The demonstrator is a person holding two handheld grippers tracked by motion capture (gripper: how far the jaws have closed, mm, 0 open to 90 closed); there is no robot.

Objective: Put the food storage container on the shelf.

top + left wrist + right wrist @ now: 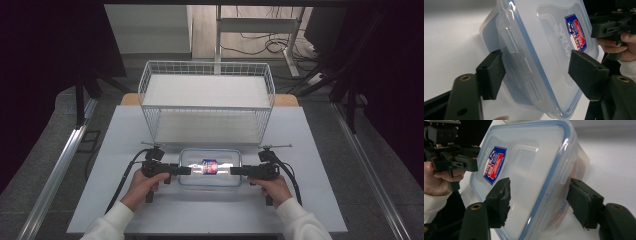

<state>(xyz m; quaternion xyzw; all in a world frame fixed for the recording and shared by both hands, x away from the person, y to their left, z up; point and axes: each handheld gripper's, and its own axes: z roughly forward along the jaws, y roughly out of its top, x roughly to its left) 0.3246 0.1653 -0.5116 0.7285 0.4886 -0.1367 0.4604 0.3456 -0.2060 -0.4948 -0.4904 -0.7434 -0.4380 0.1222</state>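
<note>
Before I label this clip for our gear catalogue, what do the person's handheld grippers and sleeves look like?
Both the left gripper and right gripper are black, with pistol-style handles and two flat, blocky jaws. The jaw arms carry brass-coloured rivets, and the right gripper's pads look worn and ragged at the edge. A black cable trails from each gripper. The person wears white long sleeves.

Light comes from overhead, pretty even, so the white worktop (200,210) looks washed out while the room around it goes nearly black. Shadows are soft and short. The high view is kinda low-res and mushy. Up close, the clear container lid (554,37) catches small glare streaks, and the nearest tongs go blurry.
</note>
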